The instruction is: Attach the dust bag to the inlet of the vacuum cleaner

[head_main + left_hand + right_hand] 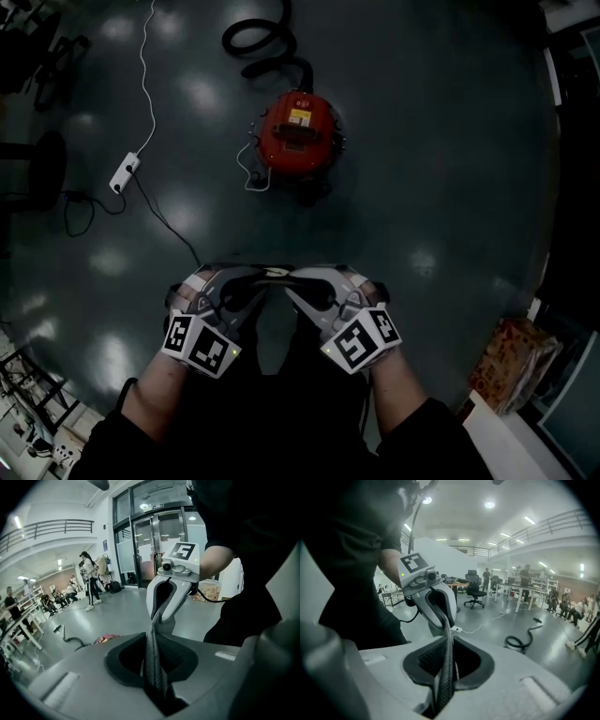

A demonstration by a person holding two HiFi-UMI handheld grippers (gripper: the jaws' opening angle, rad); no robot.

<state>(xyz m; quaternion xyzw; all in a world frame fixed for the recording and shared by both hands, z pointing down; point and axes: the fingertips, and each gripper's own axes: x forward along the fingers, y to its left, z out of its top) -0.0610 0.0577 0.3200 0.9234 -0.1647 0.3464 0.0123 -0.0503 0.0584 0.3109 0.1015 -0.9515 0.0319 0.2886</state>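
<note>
The red round vacuum cleaner (pixel 295 136) stands on the dark floor well ahead of me, its black hose (pixel 262 42) coiled behind it. Low in the head view, my left gripper (pixel 258 275) and right gripper (pixel 298 278) point at each other with their tips almost meeting. A dark woven strip, the dust bag (pixel 154 663) seen edge-on, runs between the two. The left gripper (pixel 157 637) is shut on one end of it. The right gripper (pixel 447 638) pinches the other end of the dust bag (pixel 445 667). Both grippers are far from the vacuum.
A white power strip (pixel 125 172) with its cable lies on the floor at the left. A patterned bag (pixel 511 366) stands at the lower right beside a white ledge. A dark chair (pixel 37 169) is at the left edge. People, desks and an office chair (pixel 474 590) stand further off.
</note>
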